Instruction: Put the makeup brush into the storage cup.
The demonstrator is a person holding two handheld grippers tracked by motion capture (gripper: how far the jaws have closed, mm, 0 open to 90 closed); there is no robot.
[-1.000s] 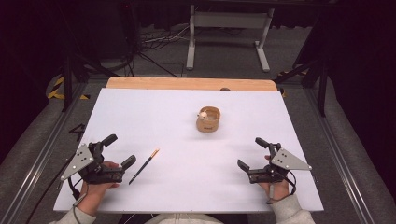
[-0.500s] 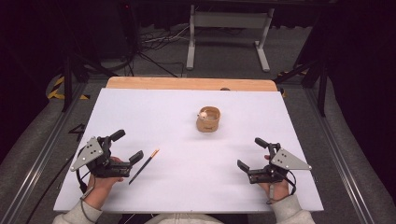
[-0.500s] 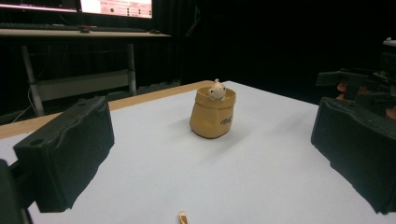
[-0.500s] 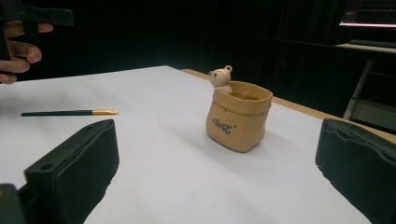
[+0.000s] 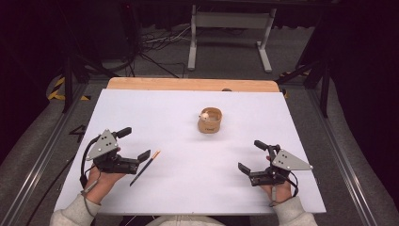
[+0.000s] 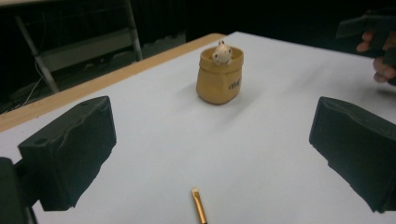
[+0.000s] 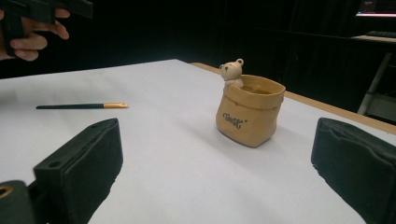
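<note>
Brush (image 5: pixel 145 166): lies flat on the white table (image 5: pixel 188 197), on my left side, just off the tip of my left gripper and apart from it.
Brush axis: long and thin, running on a slant from near-left to far-right in the high view.
Brush ends: the orange-gold end (image 5: pixel 155 153) points away from me and toward the pot; the dark handle end lies nearer me.
Brush in my left gripper view: only the gold end (image 6: pixel 199 207) shows, low between the jaws, pointing up toward the pot.
Brush in my right gripper view: it lies sideways across the table (image 7: pixel 82 106), dark handle to the left, gold end to the right.
Left gripper (image 5: pixel 135 143): jaws spread wide, nothing between them; my hand holds it low above the table beside the brush.
Right gripper (image 5: pixel 251 155): jaws also wide apart and empty; it sits at the near right of the table, well apart from the brush.
Pot (image 5: pixel 210 120): a tan sack-shaped pot with a small bear on its rim, upright, beyond both grippers, near the table's middle.
</note>
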